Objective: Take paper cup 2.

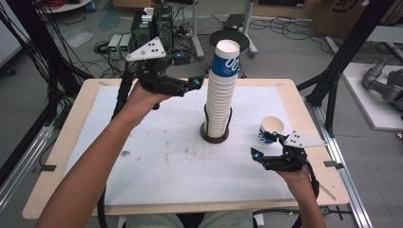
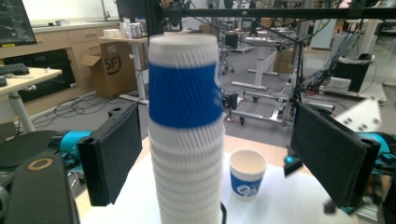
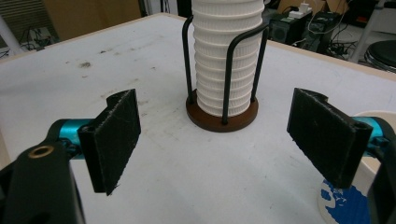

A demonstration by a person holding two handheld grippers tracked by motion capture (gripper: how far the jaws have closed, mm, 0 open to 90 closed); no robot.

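1. High view: cup stack (image 1: 220,90) stands upright in a wire holder (image 1: 215,132) near the middle of the table (image 1: 62,142), slightly toward the far edge. Long axis vertical. The top cup (image 1: 225,59) has a blue band with white print; the cups below show as white ribbed rims.
2. High view: left gripper (image 1: 199,83) is held up at the stack's upper part, just left of it, jaws pointing at it. It's the nearer tool to the top cup. Right gripper (image 1: 263,147) sits low near the right edge, well apart from the stack, with a single cup (image 1: 271,129) just beyond it, upright, mouth up.
3. Left gripper view: jaws spread wide, nothing clamped. The stack rises between them, nearer the left jaw and not touching either. The blue-banded top cup is level with or just above the pads, so the grab likely needs a short lift before closing. Single cup stands farther off on the table.
4. Right gripper view: jaws wide apart, empty. The holder's brown base (image 3: 221,115) and black wire uprights lie straight ahead, stack inside. The single cup's rim sits at the lower right corner, close beside the right jaw; contact can't be told.
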